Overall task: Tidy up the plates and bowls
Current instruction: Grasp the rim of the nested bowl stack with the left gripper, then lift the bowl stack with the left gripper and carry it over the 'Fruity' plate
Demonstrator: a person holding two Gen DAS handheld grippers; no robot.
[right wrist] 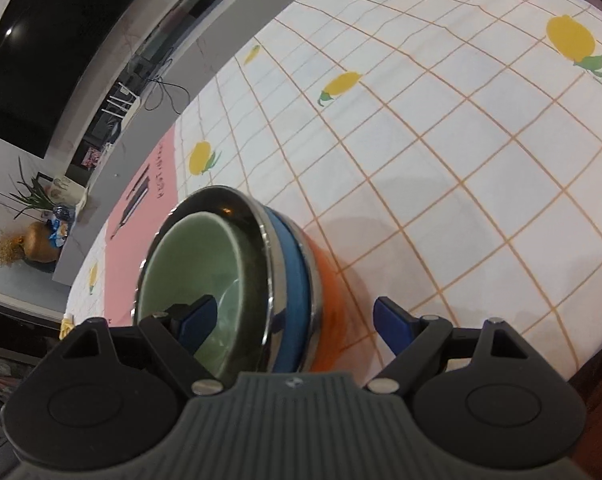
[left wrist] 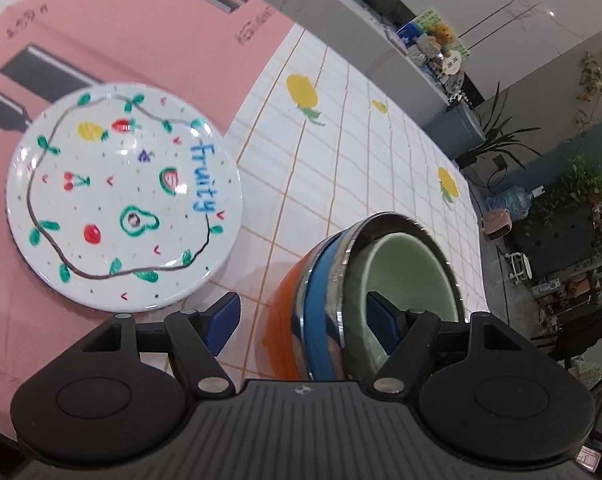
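The white plate [left wrist: 123,204] bears the blue handwritten word "Fruity".

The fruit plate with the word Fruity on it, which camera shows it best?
The left wrist view. The fruit plate appears there whole and face-on, lying on the pink mat, its drawings and lettering readable. The right wrist view does not show the plate at all, only the stack of bowls and the tablecloth.

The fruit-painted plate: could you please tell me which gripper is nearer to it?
Left. The left gripper hovers just beside the fruit plate, open and also straddling the nested bowls. The right gripper straddles the bowls' other side; its view shows no plate.
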